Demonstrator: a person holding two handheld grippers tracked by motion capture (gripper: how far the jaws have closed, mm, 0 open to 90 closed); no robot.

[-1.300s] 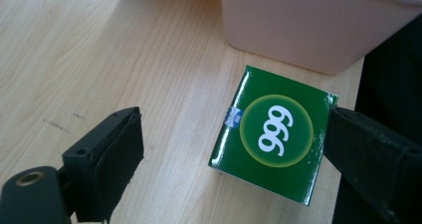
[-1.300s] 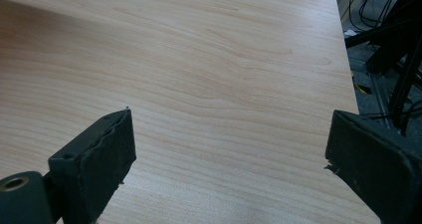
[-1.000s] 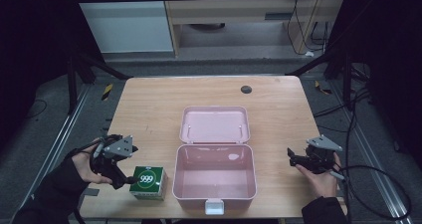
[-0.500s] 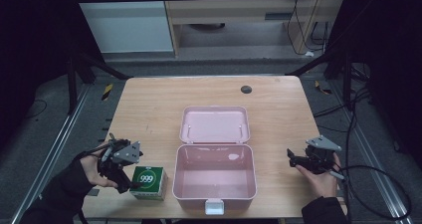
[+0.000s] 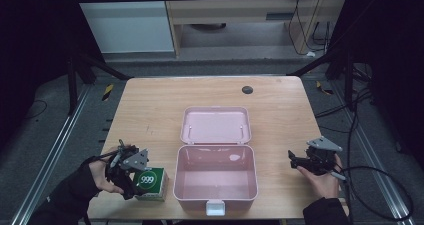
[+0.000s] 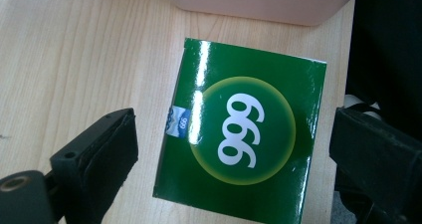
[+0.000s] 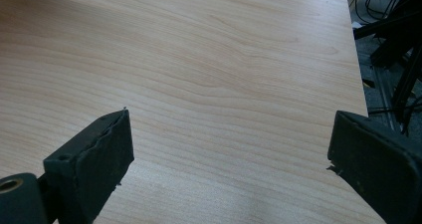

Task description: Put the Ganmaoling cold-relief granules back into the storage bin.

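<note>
Left gripper (image 6: 234, 149) gapes wide astride the green box (image 6: 239, 139) at the table's (image 5: 150, 110) front edge beside the pink case (image 5: 216, 185), gripping nothing; right gripper (image 7: 229, 154) idles wide, empty; glossy box could skid off if clamped off-centre.

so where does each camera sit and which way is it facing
High view: fixed above the person's side, looking forward and down on the table; shows both gloved hands, the left tool and the right tool.
Left gripper view: rides the left tool, looking down between its open jaws at the green box.
Right gripper view: rides the right tool, facing bare tabletop between open jaws.
Shared: the high and left gripper views both show the green box beside the pink case.
</note>
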